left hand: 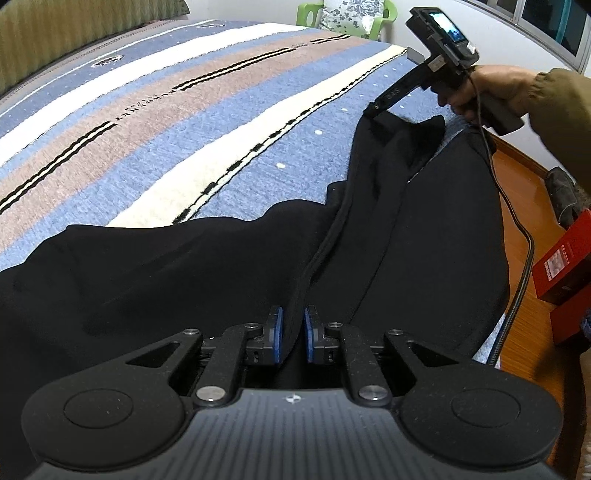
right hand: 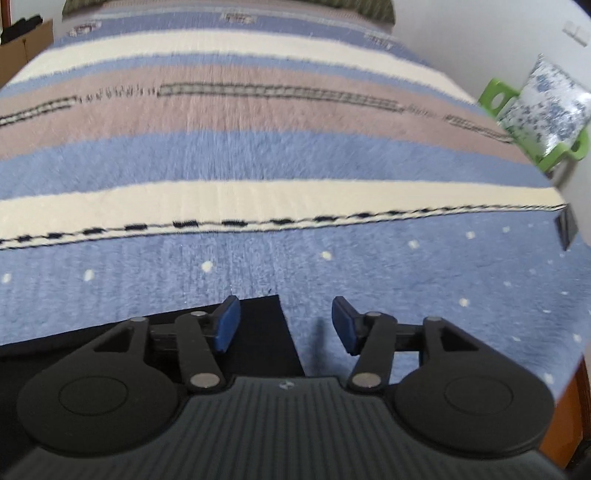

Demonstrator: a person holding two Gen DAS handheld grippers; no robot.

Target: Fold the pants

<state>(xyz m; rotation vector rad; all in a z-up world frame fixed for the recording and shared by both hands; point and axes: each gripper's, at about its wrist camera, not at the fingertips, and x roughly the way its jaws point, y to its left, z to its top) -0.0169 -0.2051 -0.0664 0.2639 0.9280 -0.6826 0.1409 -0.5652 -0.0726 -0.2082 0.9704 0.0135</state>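
Black pants, plain. Blanket striped in blue, cream and dusty brown, with black dashed lines and white dots on the near blue band. Blue pads on black grippers. Far right, green chair with blue-flowered white cushion. Red box.

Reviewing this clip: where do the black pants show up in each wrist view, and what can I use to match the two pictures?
Left wrist view: the black pants spread across the lower half and right side, a fold pinched in the left gripper.
Right wrist view: only a corner of the pants shows, bottom left, under the open right gripper.
Shared landmark: the green chair beyond the striped blanket.
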